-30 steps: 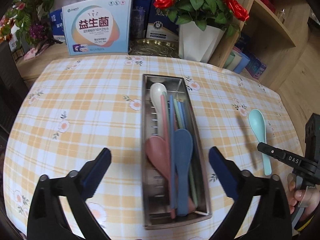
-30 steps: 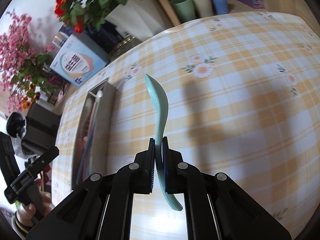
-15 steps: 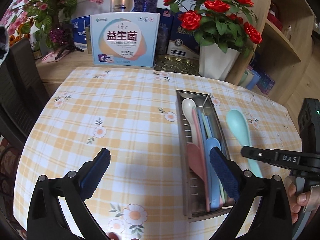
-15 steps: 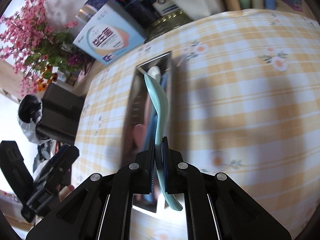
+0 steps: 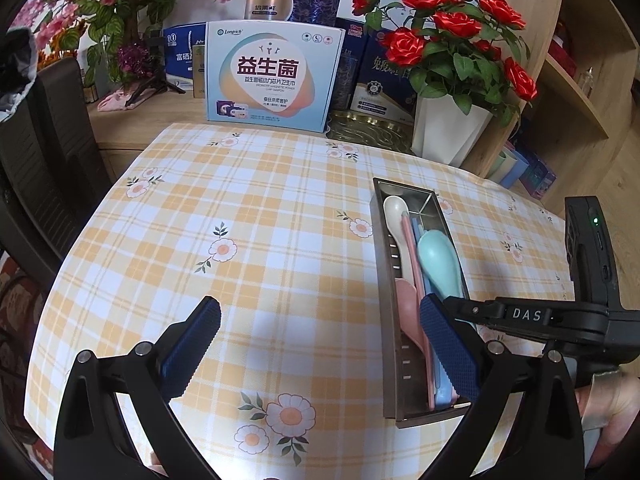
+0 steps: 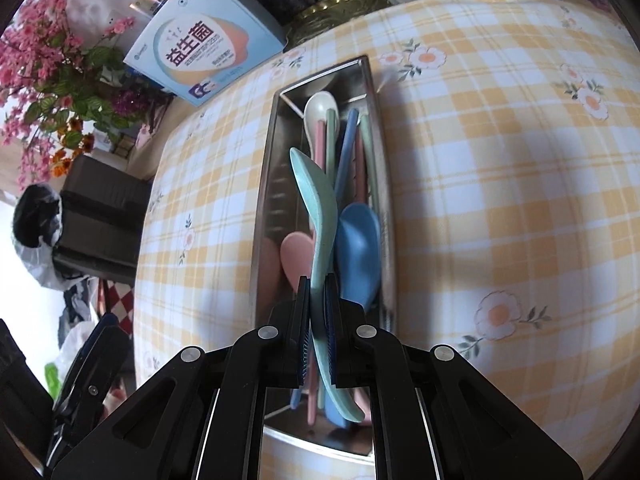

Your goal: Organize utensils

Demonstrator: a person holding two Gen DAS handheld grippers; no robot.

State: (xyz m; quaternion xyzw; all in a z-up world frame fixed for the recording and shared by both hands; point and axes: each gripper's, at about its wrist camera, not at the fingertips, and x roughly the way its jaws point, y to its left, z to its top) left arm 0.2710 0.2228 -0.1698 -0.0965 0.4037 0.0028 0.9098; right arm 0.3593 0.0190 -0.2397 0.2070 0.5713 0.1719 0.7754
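Two pads of the right gripper (image 6: 318, 330) clamp the teal spoon (image 6: 318, 216) by its handle, bowl pointing forward over the metal tray (image 6: 267, 184) (pink and blue spoons lie beneath). The left gripper (image 5: 320, 344) hangs wide open and empty, the tray just inside its right finger.

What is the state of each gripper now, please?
Left gripper: open, holding nothing.
Right gripper: shut on the teal spoon, above the metal tray.

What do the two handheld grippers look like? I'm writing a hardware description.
Both are matte black plastic. The left gripper has angular arms with silver screws and dark blue textured pads. The right gripper matches; its side reads "DAS" in white, with a green indicator light.
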